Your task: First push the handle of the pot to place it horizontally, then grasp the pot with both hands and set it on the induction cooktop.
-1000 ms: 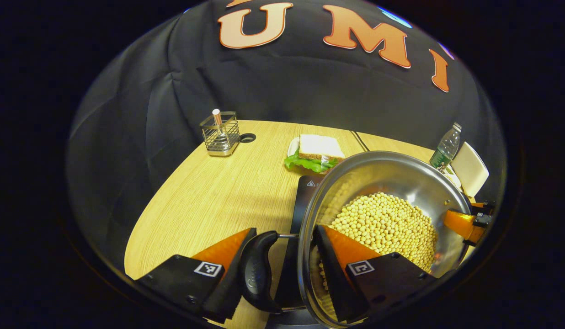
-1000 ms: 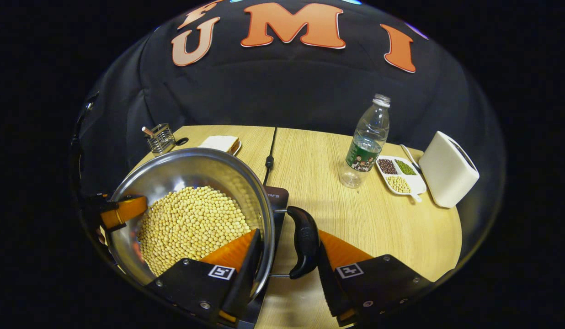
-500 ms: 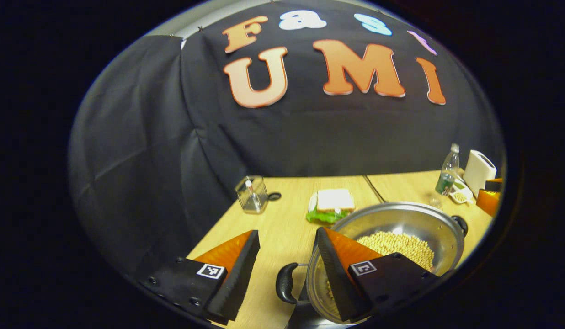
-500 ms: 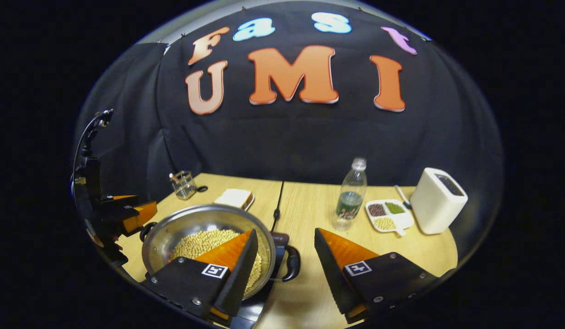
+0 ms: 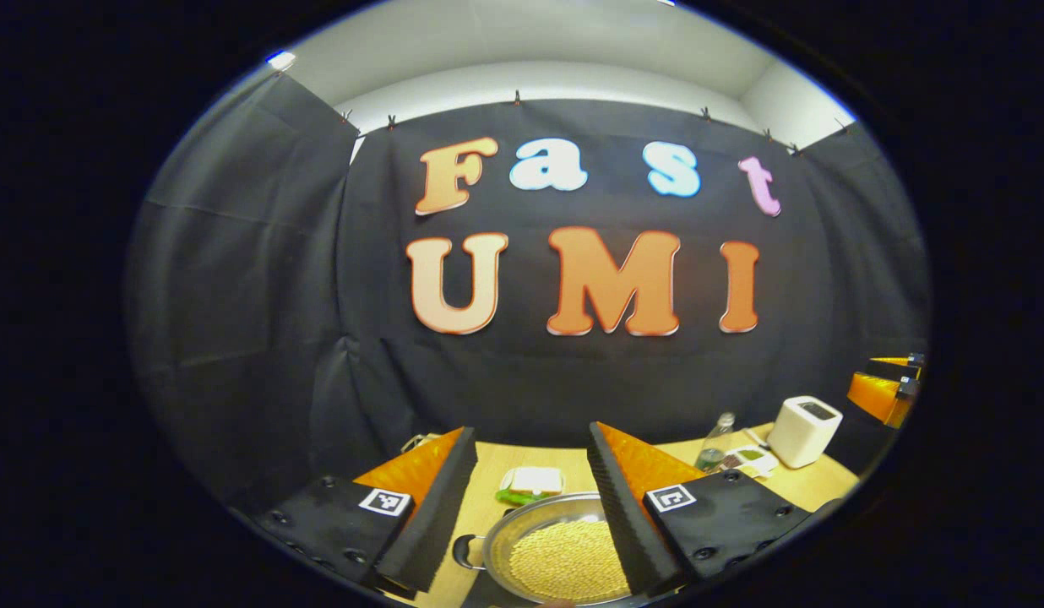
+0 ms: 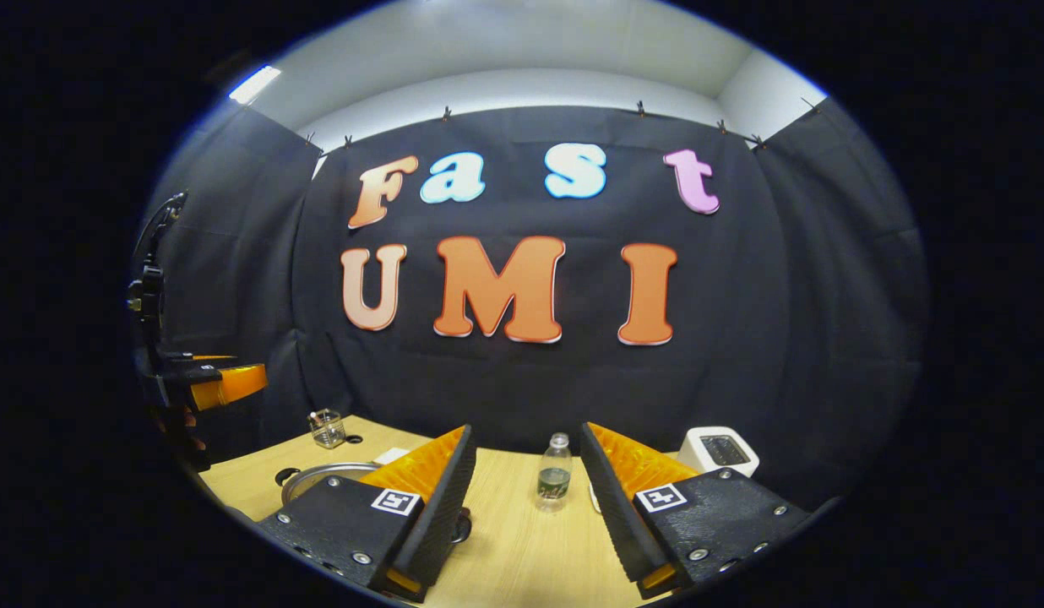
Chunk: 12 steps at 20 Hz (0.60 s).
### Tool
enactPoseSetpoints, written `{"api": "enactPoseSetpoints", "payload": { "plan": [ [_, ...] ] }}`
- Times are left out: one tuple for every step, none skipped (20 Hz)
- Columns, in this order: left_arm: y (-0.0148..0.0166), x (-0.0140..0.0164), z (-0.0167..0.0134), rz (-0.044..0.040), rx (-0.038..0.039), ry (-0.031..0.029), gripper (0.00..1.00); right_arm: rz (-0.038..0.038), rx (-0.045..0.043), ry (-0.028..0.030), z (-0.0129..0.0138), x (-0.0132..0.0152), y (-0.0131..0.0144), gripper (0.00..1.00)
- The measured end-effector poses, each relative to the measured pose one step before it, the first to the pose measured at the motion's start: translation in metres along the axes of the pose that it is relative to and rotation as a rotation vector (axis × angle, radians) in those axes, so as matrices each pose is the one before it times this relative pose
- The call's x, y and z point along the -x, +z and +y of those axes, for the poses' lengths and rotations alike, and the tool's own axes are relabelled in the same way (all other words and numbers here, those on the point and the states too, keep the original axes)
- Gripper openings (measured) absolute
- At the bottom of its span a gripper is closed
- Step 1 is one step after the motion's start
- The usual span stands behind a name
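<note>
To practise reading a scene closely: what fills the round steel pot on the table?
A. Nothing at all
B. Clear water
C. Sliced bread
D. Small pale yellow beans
D: in the left gripper view the round steel pot holds a heap of small pale yellow beans.

Bare table [image 6: 522, 557] between pot [image 6: 319, 477] and bottle [image 6: 554, 473].

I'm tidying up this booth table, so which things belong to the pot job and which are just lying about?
Belongs to the job:
pot of beans
left gripper, open
right gripper, open

Just lying about:
sandwich
water bottle
white box
wire holder
</note>
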<state>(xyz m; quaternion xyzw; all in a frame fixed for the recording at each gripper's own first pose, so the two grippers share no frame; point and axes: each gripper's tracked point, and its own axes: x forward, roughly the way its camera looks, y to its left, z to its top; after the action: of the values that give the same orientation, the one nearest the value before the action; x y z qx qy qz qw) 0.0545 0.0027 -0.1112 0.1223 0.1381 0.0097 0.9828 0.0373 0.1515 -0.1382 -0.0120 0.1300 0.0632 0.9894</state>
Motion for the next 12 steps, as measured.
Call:
{"api": "enactPoseSetpoints", "payload": {
  "plan": [
    [0.01567,0.00671,-0.00695,-0.02971,0.01133,-0.01345,0.92,-0.03306,0.00745,-0.01042,-0.01209,0.00816,0.01848,0.78],
    [0.01353,0.00400,-0.00429,-0.02206,0.00930,-0.01456,0.91,-0.02528,0.00682,-0.00279,-0.00863,0.00780,0.01555,0.84],
    [0.01366,0.00517,-0.00518,-0.02064,0.01021,-0.01183,0.91,-0.01209,0.00711,0.00369,-0.00611,0.00745,0.00833,0.83],
    [0.01157,0.00317,-0.00333,-0.01917,0.01269,-0.00870,0.91,-0.02013,0.00770,0.00417,-0.00512,0.00781,0.01074,0.79],
    [0.00627,0.00450,-0.00218,-0.00929,0.01142,-0.00134,0.91,-0.02605,0.01015,0.00611,-0.00505,0.00477,0.01279,0.75],
    [0.00774,0.00283,-0.00119,-0.00998,0.01031,0.00180,0.91,-0.02289,0.00324,0.00085,-0.00466,0.00508,0.01221,0.84],
    [0.00877,0.00385,0.00020,-0.00935,0.00217,0.00590,0.91,-0.01481,-0.00092,0.00059,-0.00469,0.00358,0.00884,0.81],
    [0.00922,0.00236,0.00147,-0.01615,-0.00968,0.00973,0.90,-0.01237,-0.00464,-0.00139,-0.00388,0.00360,0.00832,0.82],
    [0.01044,0.00189,0.00357,-0.02096,-0.03075,0.01189,0.91,-0.01094,-0.00592,0.00443,-0.00382,0.00270,0.00684,0.88],
    [0.00698,0.00292,0.00928,-0.01671,-0.02061,0.02658,0.92,-0.01154,-0.00529,0.00601,-0.00263,0.00328,0.00740,0.85],
    [0.00266,0.00343,0.00510,-0.00655,-0.01078,0.01577,0.94,-0.01238,-0.00196,0.00790,-0.00358,0.00277,0.00569,0.88],
    [0.00362,0.00289,0.00253,-0.00964,0.00473,0.00995,0.96,-0.01284,0.00005,0.00367,-0.00315,0.00182,0.00468,0.90]
  ]
}}
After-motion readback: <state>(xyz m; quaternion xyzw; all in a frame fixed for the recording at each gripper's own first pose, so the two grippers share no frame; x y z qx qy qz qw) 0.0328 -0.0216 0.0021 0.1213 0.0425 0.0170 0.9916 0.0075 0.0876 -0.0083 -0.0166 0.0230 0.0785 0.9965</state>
